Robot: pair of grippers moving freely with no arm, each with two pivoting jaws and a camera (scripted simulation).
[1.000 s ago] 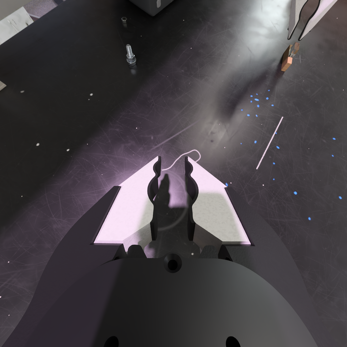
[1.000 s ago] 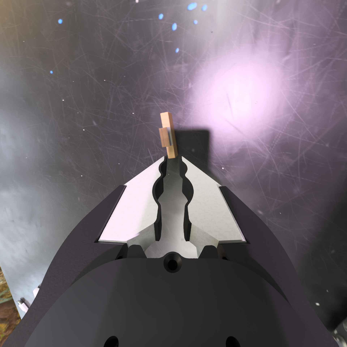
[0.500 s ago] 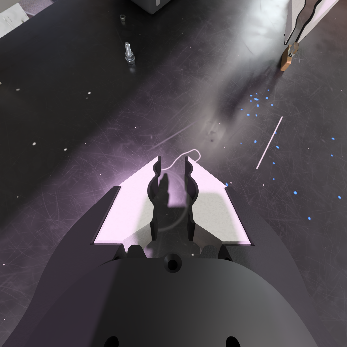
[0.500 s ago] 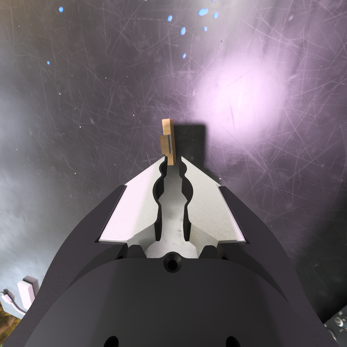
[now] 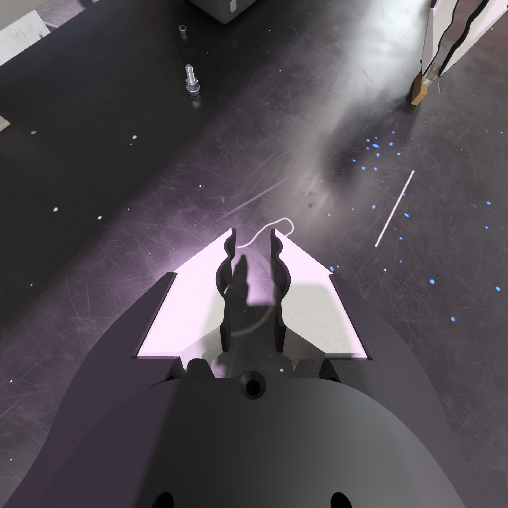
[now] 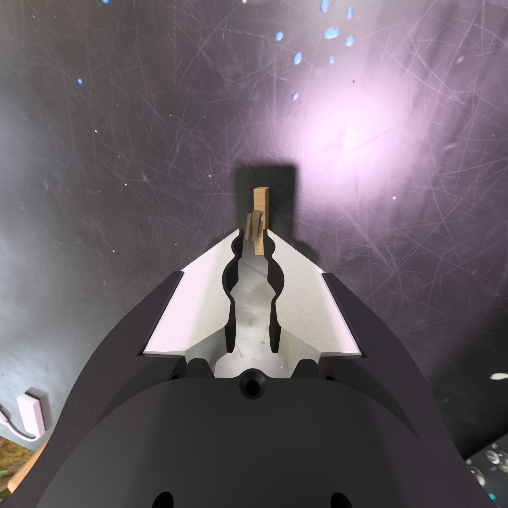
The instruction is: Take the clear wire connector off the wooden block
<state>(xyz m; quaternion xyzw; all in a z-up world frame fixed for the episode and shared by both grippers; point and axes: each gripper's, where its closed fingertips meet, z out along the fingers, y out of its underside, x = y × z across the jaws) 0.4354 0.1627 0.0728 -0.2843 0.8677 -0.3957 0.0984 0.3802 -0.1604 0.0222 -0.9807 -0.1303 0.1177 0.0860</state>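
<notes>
one clear wire connector [image 6: 256, 226] on wooden block [image 6: 260, 200], standing on your surface [image 6: 137, 137], sits between your right gripper [image 6: 253, 233] fingers [image 6: 238, 237], parted, not clamped; left gripper [image 5: 253, 233] released.

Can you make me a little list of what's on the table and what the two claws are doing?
table: dark, scratched
wooden block: thin, standing upright
clear wire connector: on the block's side, between the right claw's tips
right claw: open around block and connector
left claw: open, empty, over the table
bolt: lying far from both claws
nut: beyond the bolt
</notes>
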